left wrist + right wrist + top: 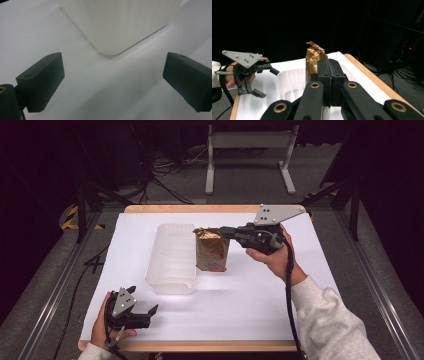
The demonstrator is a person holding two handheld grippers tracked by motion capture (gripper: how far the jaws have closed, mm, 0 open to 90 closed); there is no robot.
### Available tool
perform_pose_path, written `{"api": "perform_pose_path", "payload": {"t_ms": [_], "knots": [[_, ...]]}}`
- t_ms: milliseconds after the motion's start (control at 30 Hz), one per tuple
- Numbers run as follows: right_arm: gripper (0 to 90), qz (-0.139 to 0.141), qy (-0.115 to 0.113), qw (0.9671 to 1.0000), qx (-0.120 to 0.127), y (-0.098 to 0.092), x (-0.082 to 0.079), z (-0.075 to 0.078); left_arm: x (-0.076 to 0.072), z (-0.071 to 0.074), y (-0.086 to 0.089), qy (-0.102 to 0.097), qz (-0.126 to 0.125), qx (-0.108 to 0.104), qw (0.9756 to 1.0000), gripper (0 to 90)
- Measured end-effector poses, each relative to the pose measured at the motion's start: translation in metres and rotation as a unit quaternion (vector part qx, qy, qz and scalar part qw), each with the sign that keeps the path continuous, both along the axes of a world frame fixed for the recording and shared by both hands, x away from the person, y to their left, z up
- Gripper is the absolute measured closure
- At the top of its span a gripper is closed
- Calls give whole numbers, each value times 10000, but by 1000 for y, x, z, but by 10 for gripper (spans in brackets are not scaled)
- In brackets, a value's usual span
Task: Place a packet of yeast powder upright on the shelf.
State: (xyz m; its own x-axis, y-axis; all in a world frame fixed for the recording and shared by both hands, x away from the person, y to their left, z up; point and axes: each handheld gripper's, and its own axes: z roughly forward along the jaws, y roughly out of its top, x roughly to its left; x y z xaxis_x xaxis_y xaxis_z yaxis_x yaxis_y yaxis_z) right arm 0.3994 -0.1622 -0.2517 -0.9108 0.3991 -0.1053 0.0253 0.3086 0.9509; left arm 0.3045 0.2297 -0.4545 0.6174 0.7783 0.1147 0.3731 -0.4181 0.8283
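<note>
So we've got the right gripper (223, 231) clenched on the crumpled top of the gold bag (212, 250). In the right gripper view its jaws are pressed flat together with the bag's (313, 58) top edge pinched between them. The bag stands upright on the white table (260, 295), about mid-table, just right of the clear tub (171, 257) and pretty much touching its right wall. The tub sits a bit left of centre with its long side running near to far.

Our left gripper (142, 306) rests at the near left corner, jaws wide apart with nothing between them. In its own view we see the tub's (120, 25) rounded corner just ahead of it, with bare table in between.
</note>
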Motion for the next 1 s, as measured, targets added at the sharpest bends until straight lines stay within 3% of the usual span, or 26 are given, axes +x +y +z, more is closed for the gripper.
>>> {"api": "perform_pose_path", "payload": {"t_ms": [367,600,767,1000], "knots": [[892,122,23,9998,178,34,17,6,-1,0,1,3,-21,-23,10000,47],[893,305,204,9990,244,54,25,-1,-1,0,1,8,-39,-32,10000,47],[892,415,211,9988,159,69,26,-6,-1,0,2,-3,-38,-64,10000,47],[892,488,286,9981,223,80,30,-10,-2,-1,2,2,-42,-74,10000,46]]}}
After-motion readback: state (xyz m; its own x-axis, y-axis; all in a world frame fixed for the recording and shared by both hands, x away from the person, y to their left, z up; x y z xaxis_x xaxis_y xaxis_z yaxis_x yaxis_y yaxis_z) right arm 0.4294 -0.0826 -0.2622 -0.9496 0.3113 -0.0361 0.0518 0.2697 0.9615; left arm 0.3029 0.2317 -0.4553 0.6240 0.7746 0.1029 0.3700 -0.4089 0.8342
